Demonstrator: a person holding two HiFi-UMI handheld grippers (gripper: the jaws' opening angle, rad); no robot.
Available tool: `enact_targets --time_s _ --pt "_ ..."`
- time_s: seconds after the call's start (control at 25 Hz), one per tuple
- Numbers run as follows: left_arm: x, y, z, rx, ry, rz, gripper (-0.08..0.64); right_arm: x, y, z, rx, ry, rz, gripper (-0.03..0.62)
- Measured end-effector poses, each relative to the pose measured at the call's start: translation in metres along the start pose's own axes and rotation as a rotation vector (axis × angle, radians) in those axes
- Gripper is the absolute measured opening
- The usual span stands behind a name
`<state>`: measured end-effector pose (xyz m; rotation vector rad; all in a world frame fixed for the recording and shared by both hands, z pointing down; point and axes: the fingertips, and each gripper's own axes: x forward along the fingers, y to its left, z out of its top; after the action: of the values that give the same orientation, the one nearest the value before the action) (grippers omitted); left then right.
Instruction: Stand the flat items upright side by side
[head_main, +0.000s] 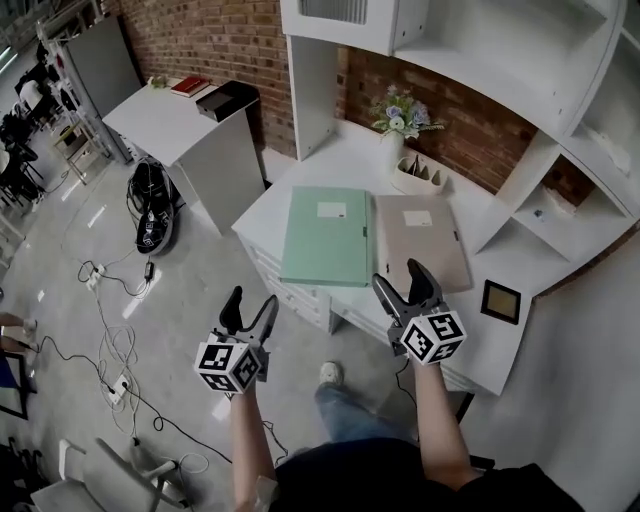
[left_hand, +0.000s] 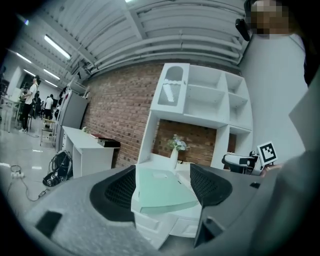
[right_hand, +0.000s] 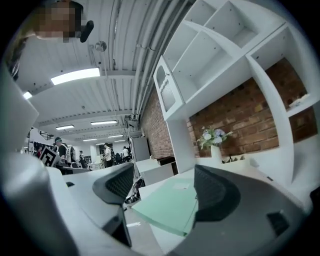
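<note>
From the head view, both of my bare forearms reach straight ahead from the body, side by side. The left gripper (head_main: 252, 300) hangs over the floor just short of the white desk (head_main: 350, 160), its fingers apart with nothing between them. The right gripper (head_main: 398, 276) sits at its 3 o'clock, a bit further forward, with its tips over the desk's front edge; its fingers are also spread and empty. The pale green flat folder (head_main: 325, 235) lies face up on the desk at the left gripper's 1 o'clock. The beige flat folder (head_main: 420, 240) lies beside it, just at 12 o'clock of the right gripper. A white vase of flowers (head_main: 395, 125) stands at the folders' 12 o'clock against the brick wall. A small dark framed square (head_main: 500, 301) rests at the beige folder's 4 o'clock.

In the left gripper view, the left gripper (left_hand: 162, 172) points about level at the desk. Its jaws are wide, and the green folder (left_hand: 162, 192) shows in the gap, well apart from the pads. The right gripper (left_hand: 245, 161) appears at 3 o'clock.

In the right gripper view, the right gripper (right_hand: 162, 182) is level and its jaws gape. The green folder's (right_hand: 167, 205) corner shows between them, untouched. The vase (right_hand: 215, 145) stands at 1 o'clock.
</note>
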<state>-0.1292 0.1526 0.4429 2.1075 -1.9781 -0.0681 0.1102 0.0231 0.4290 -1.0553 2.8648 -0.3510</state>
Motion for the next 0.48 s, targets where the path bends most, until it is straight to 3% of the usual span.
enact_targets --time_s 0.24,0.48 --pt "0.076 0.048 0.014 0.0 0.037 0.009 0.313 0.075 -0.037 -0.001 0.026 0.029 -0.02 0.359" --pt "0.114 0.068 0.013 -0.007 0.082 0.008 0.313 0.111 -0.056 -0.006 0.055 0.06 -0.038 0.359"
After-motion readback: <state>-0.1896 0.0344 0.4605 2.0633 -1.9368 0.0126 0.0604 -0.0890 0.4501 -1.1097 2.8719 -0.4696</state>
